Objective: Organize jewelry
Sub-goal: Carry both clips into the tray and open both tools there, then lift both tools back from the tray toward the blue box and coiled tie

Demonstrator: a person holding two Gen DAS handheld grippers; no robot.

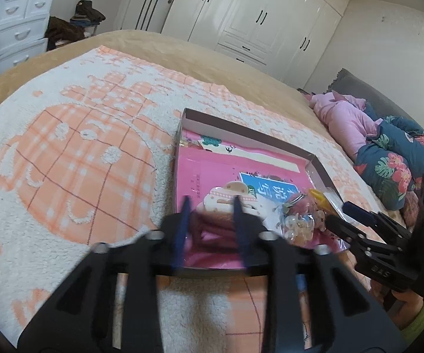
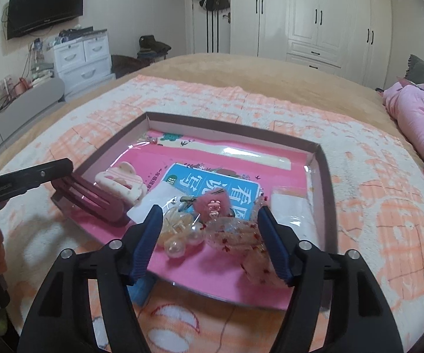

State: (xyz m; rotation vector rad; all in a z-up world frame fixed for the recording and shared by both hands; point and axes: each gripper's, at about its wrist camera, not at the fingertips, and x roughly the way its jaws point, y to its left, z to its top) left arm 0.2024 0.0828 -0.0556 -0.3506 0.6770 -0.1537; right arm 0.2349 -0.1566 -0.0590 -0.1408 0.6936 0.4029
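Grippers angled downward over the tray (image 2: pixel 328 176): left gripper (image 1: pixel 210 206) parted astride maroon claw clip (image 2: pixel 94 203), right gripper (image 2: pixel 209 214) parted astride floral scrunchie (image 2: pixel 235 235), neither pressing.

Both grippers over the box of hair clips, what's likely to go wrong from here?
1. The dark red claw clip sits at the box's near-left rim, close to the left gripper; a nudge may tip it out.
2. The right gripper straddles the clear floral clip beside the pearl clip; closing might snag both.
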